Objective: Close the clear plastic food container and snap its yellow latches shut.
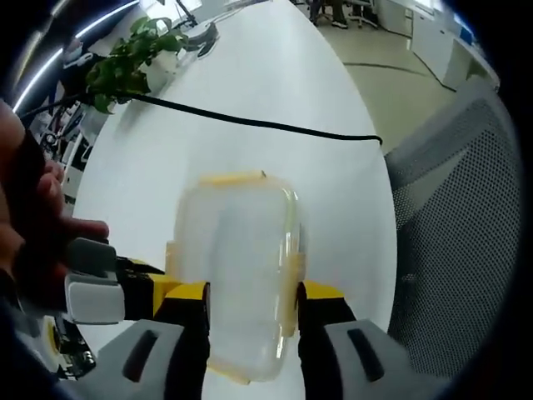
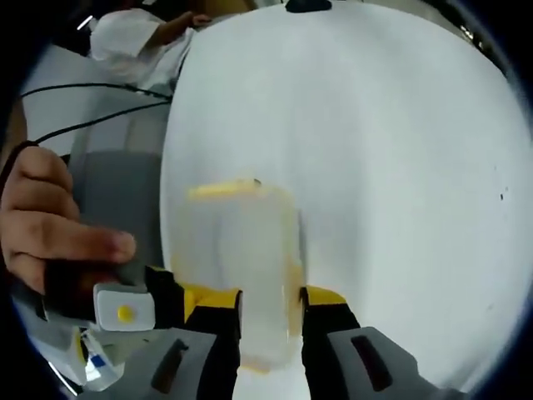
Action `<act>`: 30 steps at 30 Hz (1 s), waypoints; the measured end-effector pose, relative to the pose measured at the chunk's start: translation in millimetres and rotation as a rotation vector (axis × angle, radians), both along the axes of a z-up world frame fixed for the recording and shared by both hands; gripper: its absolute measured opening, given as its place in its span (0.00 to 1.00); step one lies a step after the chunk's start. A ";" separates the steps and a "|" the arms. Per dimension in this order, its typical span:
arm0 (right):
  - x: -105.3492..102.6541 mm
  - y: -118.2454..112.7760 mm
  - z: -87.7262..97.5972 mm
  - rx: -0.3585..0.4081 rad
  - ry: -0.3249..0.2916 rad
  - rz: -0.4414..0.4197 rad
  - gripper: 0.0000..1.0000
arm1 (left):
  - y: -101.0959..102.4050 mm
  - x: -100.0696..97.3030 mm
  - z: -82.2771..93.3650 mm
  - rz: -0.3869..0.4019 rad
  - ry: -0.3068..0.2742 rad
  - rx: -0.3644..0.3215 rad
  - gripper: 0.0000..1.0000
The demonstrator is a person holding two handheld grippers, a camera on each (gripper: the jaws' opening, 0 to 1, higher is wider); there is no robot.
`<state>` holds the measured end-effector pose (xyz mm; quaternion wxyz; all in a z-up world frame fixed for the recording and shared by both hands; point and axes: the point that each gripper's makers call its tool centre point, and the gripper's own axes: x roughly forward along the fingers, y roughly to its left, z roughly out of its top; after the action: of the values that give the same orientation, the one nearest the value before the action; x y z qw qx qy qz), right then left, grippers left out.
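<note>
Container point(image 1: 241, 275) lies lengthwise between my left claw point(image 1: 250, 312) jaws, on the white tabletop point(image 1: 275, 75). My right claw point(image 2: 271, 321) likewise straddles it; whether either grips, I cannot tell.

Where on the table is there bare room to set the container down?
Free: the white table between the black cable and the container, and the wide bare stretch right of the container in the right gripper view. Crowded: the far corner by the plant.

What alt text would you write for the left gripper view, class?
A clear plastic container with yellow latches sits on a white table, between the jaws of the left claw. A black cable and a leafy plant lie beyond.
</note>
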<state>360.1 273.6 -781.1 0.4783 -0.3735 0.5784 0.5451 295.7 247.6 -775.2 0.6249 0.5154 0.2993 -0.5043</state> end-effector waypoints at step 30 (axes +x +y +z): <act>-5.4 -6.4 7.5 0.120 -0.041 -0.051 0.33 | -12.9 -27.6 32.5 0.179 0.245 -0.260 0.57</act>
<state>354.7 267.2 -773.6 0.5255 -0.3401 0.5441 0.5588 268.1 234.6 -742.7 0.6875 0.3364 0.3499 -0.5401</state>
